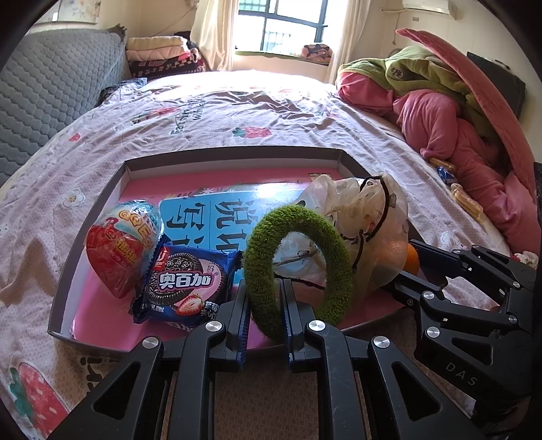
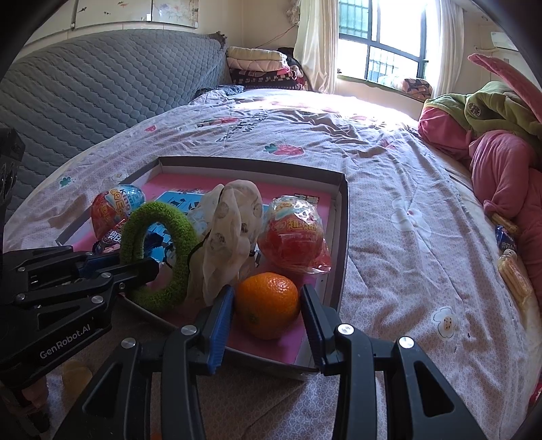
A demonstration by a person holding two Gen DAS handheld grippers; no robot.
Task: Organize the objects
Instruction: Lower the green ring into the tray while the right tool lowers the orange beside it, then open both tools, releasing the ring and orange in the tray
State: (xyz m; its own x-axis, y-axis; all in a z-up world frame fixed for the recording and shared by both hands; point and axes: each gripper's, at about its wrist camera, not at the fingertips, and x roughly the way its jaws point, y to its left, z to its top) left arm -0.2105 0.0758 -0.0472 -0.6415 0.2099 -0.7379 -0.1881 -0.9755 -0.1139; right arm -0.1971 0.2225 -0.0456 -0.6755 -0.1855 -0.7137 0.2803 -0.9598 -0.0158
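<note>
A shallow cardboard tray [image 1: 233, 156] lies on a bed [image 1: 210, 115] with a strawberry-print sheet, below a sunlit window [image 1: 281, 23]. The left tool [image 1: 264, 325] pinches the green fuzzy ring [image 1: 333, 243] upright; the right tool [image 2: 267, 325] clasps the orange [image 2: 267, 304] inside the tray.

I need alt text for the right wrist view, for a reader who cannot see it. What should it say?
The right claw grips an orange at the near corner of a shallow box on a bed. Inside the box stand a white patterned bag and two wrapped toy eggs; at left, the left claw pinches a fuzzy green ring.
</note>
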